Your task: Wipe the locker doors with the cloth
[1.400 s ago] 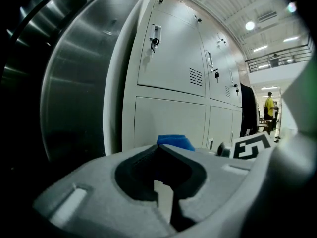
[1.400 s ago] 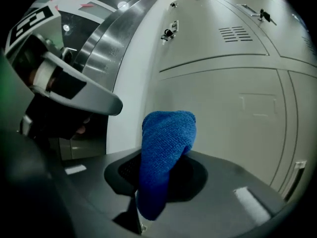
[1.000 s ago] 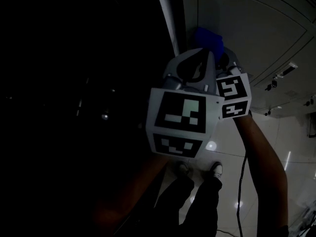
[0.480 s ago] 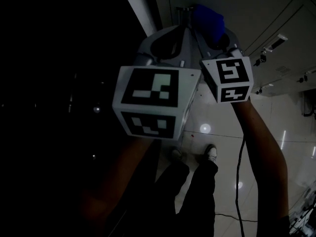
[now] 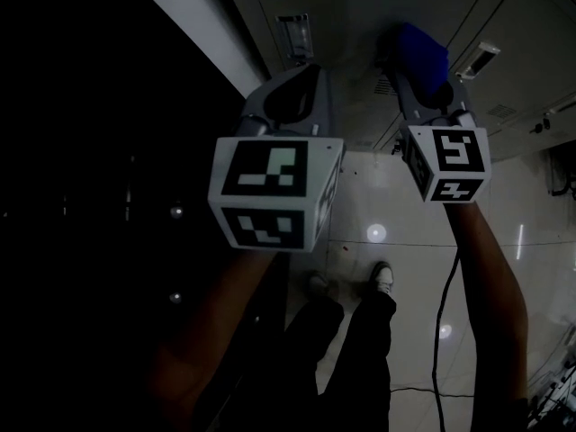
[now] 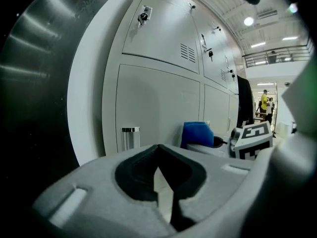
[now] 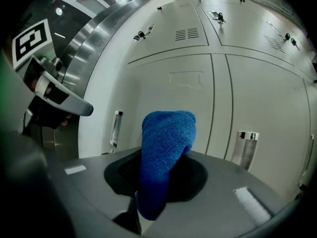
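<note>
Under dim light in the head view, the left gripper (image 5: 301, 75) and the right gripper (image 5: 416, 72) both pointed at the smooth, pale-grey locker doors (image 5: 360, 7). Each gripper carried a boxy black-and-white marker cube. A blue cloth (image 5: 423, 48) sat at the right gripper's tip, close to a door; contact could not be judged.

In the left gripper view, the matte grey jaws met at their tips with nothing between them. Beyond them were flat rectangular door panels, a slotted vent (image 6: 187, 51) and a shiny chrome handle (image 6: 130, 137).

In the right gripper view, the jaws were clamped on the nubby, knitted cloth, which rose above them in a rounded hump before the door seam.
</note>
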`<state>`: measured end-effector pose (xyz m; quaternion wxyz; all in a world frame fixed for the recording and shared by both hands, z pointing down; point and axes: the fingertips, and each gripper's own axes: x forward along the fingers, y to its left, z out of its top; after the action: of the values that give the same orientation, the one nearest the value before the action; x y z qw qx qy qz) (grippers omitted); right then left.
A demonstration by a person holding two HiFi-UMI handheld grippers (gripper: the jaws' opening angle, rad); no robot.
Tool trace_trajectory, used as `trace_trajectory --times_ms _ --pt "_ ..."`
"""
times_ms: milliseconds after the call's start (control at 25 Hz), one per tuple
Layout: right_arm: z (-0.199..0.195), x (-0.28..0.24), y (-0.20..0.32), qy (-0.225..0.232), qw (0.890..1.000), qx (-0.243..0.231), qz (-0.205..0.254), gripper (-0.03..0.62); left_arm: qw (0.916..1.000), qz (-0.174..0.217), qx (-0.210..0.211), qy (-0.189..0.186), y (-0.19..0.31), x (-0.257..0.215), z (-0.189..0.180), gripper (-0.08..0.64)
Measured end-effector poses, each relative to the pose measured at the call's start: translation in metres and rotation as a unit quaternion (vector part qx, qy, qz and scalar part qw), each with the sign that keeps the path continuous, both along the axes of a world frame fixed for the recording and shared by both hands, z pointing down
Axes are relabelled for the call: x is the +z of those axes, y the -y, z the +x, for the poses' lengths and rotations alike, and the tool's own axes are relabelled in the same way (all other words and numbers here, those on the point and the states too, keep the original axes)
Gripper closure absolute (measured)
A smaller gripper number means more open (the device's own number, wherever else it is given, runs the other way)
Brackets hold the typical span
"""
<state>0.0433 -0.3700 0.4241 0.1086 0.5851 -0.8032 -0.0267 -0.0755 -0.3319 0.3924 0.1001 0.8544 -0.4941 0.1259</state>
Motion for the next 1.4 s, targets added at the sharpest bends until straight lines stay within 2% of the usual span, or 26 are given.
trace_trajectory --times_ms 240,440,720,1040,1400 --pt "0.039 0.003 0.000 0.009 0.999 0.031 -0.001 0.509 1.0000 -0.004 -0.007 -0.001 0.002 0.010 0.008 0.558" --pt "0.036 0.000 -0.002 0.010 1.000 0.026 0.008 0.509 1.0000 -0.003 -0.010 0.000 0.001 0.013 0.011 0.558" --pt "-0.039 0.016 -0.009 0.043 0.998 -0.037 -0.007 0.509 0.9998 -0.008 -0.016 -0.004 -0.004 0.011 -0.002 0.558" --pt "-0.130 0.053 -0.006 0.037 0.993 -0.104 -0.033 0.509 0.9998 0.002 -0.016 -0.008 -0.009 0.010 -0.015 0.558" --pt "-0.167 0.080 0.012 0.062 0.989 -0.131 -0.038 0.509 0.9990 0.042 -0.012 -0.009 -0.010 0.006 -0.018 0.558"
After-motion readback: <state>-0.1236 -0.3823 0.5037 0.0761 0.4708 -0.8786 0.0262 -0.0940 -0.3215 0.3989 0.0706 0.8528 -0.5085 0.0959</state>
